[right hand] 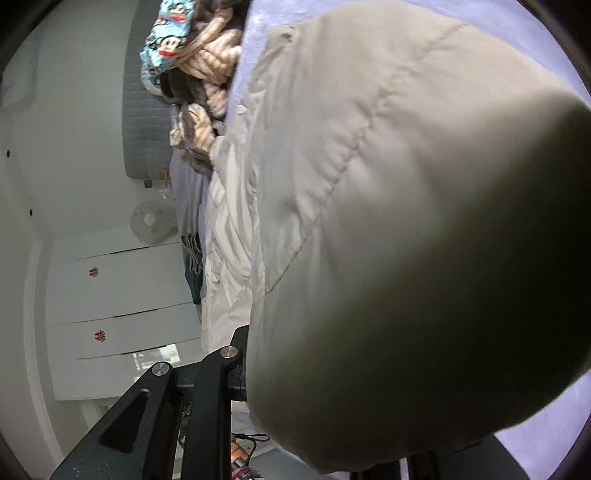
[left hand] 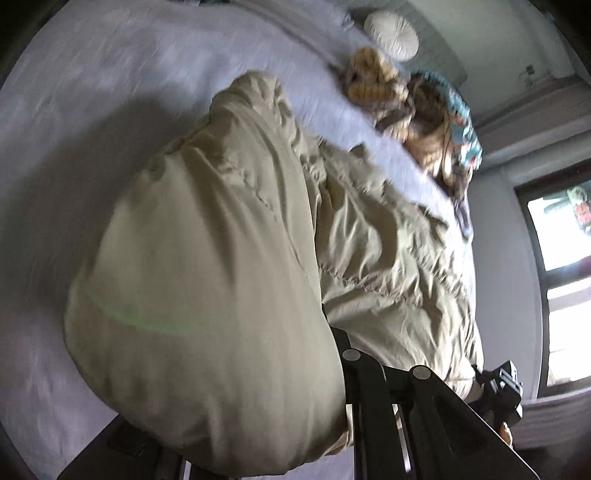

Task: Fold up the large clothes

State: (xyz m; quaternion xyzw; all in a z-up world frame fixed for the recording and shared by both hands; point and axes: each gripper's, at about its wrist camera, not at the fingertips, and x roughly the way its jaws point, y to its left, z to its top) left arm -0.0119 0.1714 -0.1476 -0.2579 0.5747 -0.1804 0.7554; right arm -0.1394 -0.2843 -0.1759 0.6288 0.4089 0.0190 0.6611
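A beige padded jacket (left hand: 229, 229) lies on a pale lilac bed sheet (left hand: 92, 110). My left gripper (left hand: 325, 369) is shut on a puffy fold of it, which bulges over the fingers and hides the tips. In the right wrist view the same jacket (right hand: 388, 221) fills most of the frame. My right gripper (right hand: 258, 369) is shut on its edge, with the fingertips hidden under the cloth. The right gripper also shows at the lower right of the left wrist view (left hand: 506, 387).
A pile of other clothes (left hand: 417, 110), striped and blue cartoon-print, lies at the far side of the bed; it also shows in the right wrist view (right hand: 192, 48). A round white cushion (left hand: 391, 35), a window (left hand: 561, 258), and white wardrobe doors (right hand: 122, 295) surround the bed.
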